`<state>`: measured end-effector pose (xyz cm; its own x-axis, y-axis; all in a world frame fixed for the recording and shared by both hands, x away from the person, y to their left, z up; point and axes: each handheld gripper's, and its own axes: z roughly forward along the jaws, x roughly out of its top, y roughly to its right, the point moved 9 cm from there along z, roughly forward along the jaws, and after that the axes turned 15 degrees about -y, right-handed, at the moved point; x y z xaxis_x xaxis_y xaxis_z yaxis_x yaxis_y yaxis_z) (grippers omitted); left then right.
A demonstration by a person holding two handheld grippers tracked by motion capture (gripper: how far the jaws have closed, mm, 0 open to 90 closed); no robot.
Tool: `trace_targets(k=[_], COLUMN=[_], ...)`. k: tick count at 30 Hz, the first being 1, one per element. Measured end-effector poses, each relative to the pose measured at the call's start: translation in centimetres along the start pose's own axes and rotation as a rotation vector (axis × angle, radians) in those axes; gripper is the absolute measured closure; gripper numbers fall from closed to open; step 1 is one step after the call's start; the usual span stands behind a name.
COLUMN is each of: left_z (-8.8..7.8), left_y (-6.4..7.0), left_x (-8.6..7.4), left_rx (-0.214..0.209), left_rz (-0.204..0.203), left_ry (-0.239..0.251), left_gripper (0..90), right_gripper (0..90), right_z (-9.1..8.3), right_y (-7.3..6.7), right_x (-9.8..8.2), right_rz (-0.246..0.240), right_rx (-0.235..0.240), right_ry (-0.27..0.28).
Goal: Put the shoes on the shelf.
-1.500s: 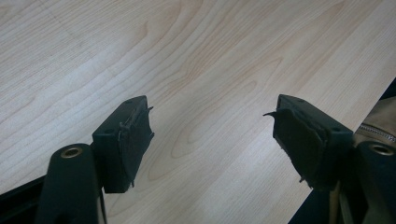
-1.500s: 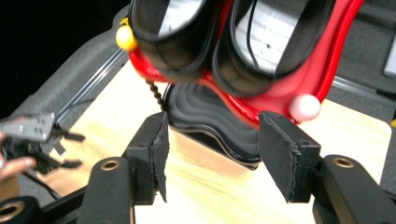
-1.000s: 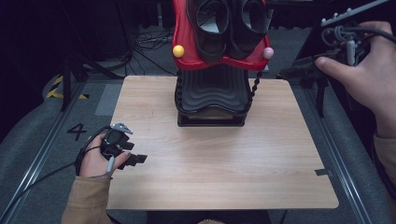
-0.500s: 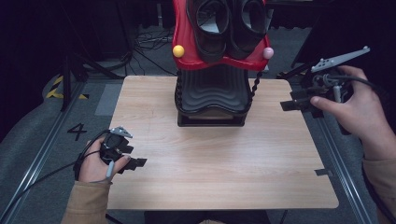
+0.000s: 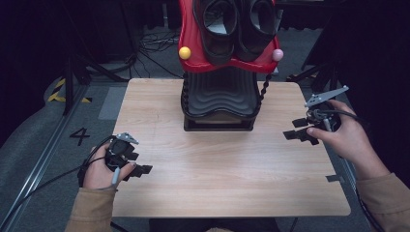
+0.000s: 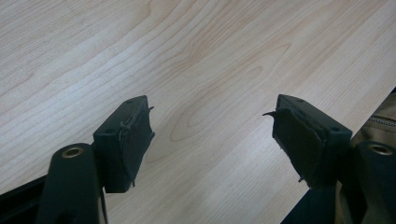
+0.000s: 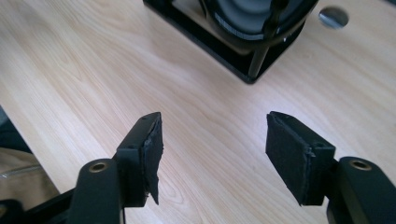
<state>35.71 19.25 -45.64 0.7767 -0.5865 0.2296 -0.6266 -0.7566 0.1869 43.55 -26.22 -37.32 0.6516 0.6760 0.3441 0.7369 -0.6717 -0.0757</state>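
- Left gripper [image 5: 138, 163] sits at the near left edge of the wooden table [image 5: 217, 169] in the high view, held in the left hand [image 5: 99, 171]; its own view [image 6: 212, 140] has the two black jaws standing wide apart over bare wood grain, nothing between them.
- Black ribbed stand [image 5: 220, 99] rises at the table's far middle, topped by a red holder [image 5: 193, 43] with a yellow ball [image 5: 184, 52] on its left and a pink ball [image 5: 277, 54] on its right; the balls appear from above alone.
- Right gripper [image 5: 297, 129] hovers near the right edge, well apart from the stand. Its jaws have just been opening and gape wide, empty. Its own view [image 7: 215, 149] adds the stand's base [image 7: 224, 42] close ahead and a round metal disc [image 7: 333, 17] set in the tabletop.
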Motion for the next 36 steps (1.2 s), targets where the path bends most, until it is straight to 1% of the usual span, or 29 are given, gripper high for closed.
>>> trace_targets(k=[1,2,5,8,10,12,13,16,17,18,20,21,22,23,24,26,28,32,36], left_z=[0.0,0.1,0.2,0.2,0.2,0.3,0.4,0.5,0.6,0.6,0.7,0.7,0.7,0.8,0.9,1.2,1.4,1.6,1.8], left_y=[0.0,0.0,0.0,0.1,0.1,0.0,0.0,-0.1,-0.1,-0.1,-0.1,-0.1,-0.1,-0.1,-0.2,-0.2,-0.2,-0.2,-0.3], left_x=[0.0,0.0,0.0,0.0,0.0,0.1,0.1,0.1,0.1,0.1,0.1,0.1,0.1,0.1,0.1,0.1,0.1,0.2,0.3], left_rx=[0.000,0.002,0.000,-0.002,-0.002,0.003,0.002,0.003,0.003,0.003,0.003,0.007,0.007,0.009,0.012,0.010,0.011,0.009,0.013], left_rz=[0.000,-0.002,0.003,0.003,0.002,0.006,0.005,0.005,0.005,0.003,0.007,0.007,0.007,0.002,0.000,-0.002,0.000,0.001,0.002], left_ry=[0.000,-0.003,-0.005,-0.007,-0.007,-0.009,-0.009,-0.014,-0.015,-0.016,-0.016,-0.017,-0.017,-0.019,-0.024,-0.033,-0.041,-0.050,-0.059], left_gripper=[28.5,28.5,28.5,28.5,28.5,28.6,28.5,28.5,28.5,28.5,28.5,28.4,28.4,28.4,28.4,28.4,28.4,28.2,28.0], right_gripper=[37.1,37.0,36.1,35.3,35.3,35.9,35.9,35.6,35.4,35.4,35.8,35.7,35.7,35.5,35.3,35.0,34.3,33.6,32.7], right_z=[0.0,1.3,3.0,4.8,6.1,7.3,7.8,9.6,10.1,10.4,11.4,11.7,11.7,12.4,12.7,13.2,13.8,14.4,14.5], right_y=[0.0,0.0,0.0,0.3,0.6,0.6,0.5,0.3,0.2,0.2,0.1,0.1,0.1,0.0,0.0,-0.2,-0.4,-0.6,-0.6], right_x=[0.0,-0.5,-1.1,-1.5,-1.8,-1.8,-1.9,-2.3,-2.4,-2.4,-2.4,-2.4,-2.4,-2.6,-2.6,-2.9,-3.2,-3.6,-4.0], right_rz=[0.000,-0.002,-0.006,0.000,-0.009,-0.007,-0.003,-0.016,-0.017,-0.012,0.002,0.002,0.002,-0.019,-0.014,-0.020,-0.024,-0.029,-0.025], right_rx=[0.000,0.001,0.007,-0.019,-0.040,-0.030,-0.024,-0.041,-0.039,-0.038,-0.050,-0.054,-0.054,-0.056,-0.053,-0.058,-0.051,-0.044,-0.032], right_ry=[0.000,-0.019,-0.036,-0.051,-0.066,-0.055,-0.058,-0.083,-0.084,-0.081,-0.076,-0.084,-0.084,-0.111,-0.108,-0.129,-0.148,-0.166,-0.166])
